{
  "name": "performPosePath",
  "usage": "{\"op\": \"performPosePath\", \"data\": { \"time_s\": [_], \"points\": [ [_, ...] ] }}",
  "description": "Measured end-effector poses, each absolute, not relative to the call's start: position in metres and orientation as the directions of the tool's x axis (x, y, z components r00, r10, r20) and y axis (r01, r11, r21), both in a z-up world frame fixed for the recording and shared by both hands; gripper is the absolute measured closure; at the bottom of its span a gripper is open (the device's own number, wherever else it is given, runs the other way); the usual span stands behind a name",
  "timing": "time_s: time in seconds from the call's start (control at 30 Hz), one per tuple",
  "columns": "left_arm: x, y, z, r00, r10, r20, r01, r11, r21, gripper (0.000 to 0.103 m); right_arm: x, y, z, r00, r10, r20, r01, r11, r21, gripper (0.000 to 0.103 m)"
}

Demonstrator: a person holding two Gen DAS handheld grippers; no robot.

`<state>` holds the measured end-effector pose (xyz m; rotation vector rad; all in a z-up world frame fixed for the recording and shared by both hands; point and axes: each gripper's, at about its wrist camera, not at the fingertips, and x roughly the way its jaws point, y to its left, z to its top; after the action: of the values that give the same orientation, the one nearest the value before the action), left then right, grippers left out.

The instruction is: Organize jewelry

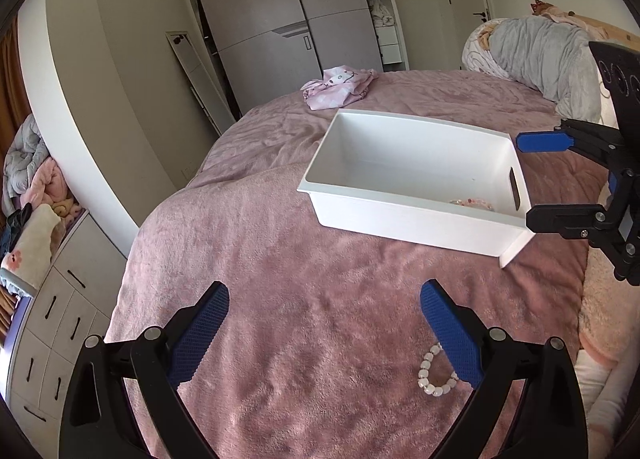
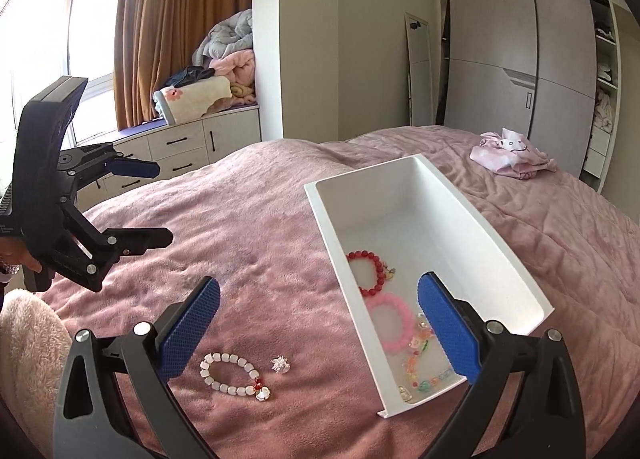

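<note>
Item: white bin (image 2: 432,219) — oblong, open-topped, resting on the pink bedspread (image 2: 260,227). In the right wrist view its long axis runs from the near edge of the bed away toward the far wardrobe (image 2: 520,59); the near short end sits just beside the right gripper's right-hand finger. A slot handle shows in one short end wall in the left wrist view.

Contents, near end of bin: red bead bracelet (image 2: 370,273), pink bracelet (image 2: 390,323) touching it, and a multicoloured bead bracelet (image 2: 420,363) nearest the end wall.

Loose on the bedspread, left of the bin: white bead bracelet (image 2: 234,375), an oval lying flat with its long axis running left to right and a red-and-gold charm at its right end; a small silver ring (image 2: 281,364) just beside it, apart.

Left gripper (image 1: 324,323) — jaws wide apart, nothing between them; the white bracelet lies near its right-hand finger.

Right gripper (image 2: 320,319) — jaws wide apart, holding nothing; the white bracelet and ring lie on the cover between its fingers.

Far on the bed: a crumpled pink cloth (image 2: 512,159).
</note>
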<state>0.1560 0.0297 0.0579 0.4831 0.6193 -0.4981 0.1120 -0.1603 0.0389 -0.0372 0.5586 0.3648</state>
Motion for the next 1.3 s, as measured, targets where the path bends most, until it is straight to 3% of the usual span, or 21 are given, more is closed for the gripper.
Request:
{"op": "performPosePath", "data": {
  "time_s": [0.4,0.6,0.8,0.93,1.07,1.1,1.2,1.3],
  "points": [
    [0.139,0.014,-0.001,0.575,-0.353,-0.738,0.719,0.649,0.249,0.006,0.112,-0.127,-0.009,0.686,0.375,-0.624,-0.433,0.899,0.063,0.01],
    [0.142,0.012,-0.029,0.514,-0.369,-0.774,0.747,0.637,0.192,0.006,0.118,-0.119,-0.033,0.64,0.358,-0.68,-0.455,0.89,0.04,0.023],
    [0.146,0.007,-0.046,0.486,-0.362,-0.795,0.759,0.626,0.179,0.006,0.126,-0.121,-0.054,0.609,0.352,-0.711,-0.441,0.895,0.066,0.023],
    [0.15,0.003,-0.061,0.466,-0.337,-0.818,0.763,0.622,0.178,0.006,0.134,-0.12,-0.069,0.58,0.339,-0.741,-0.437,0.897,0.068,0.035],
    [0.153,0.001,-0.071,0.449,-0.331,-0.83,0.773,0.61,0.175,0.006,0.142,-0.119,-0.08,0.559,0.328,-0.762,-0.429,0.9,0.072,0.04],
    [0.154,0.001,-0.073,0.44,-0.332,-0.834,0.775,0.609,0.166,0.009,0.144,-0.119,-0.083,0.554,0.328,-0.765,-0.427,0.901,0.077,0.041],
    [0.159,0.001,-0.081,0.409,-0.33,-0.851,0.784,0.604,0.143,0.032,0.15,-0.118,-0.089,0.545,0.325,-0.773,-0.418,0.904,0.085,0.045],
    [0.161,0.002,-0.086,0.392,-0.336,-0.857,0.789,0.601,0.125,0.033,0.155,-0.118,-0.094,0.548,0.315,-0.775,-0.41,0.909,0.079,0.047]
  ]
}}
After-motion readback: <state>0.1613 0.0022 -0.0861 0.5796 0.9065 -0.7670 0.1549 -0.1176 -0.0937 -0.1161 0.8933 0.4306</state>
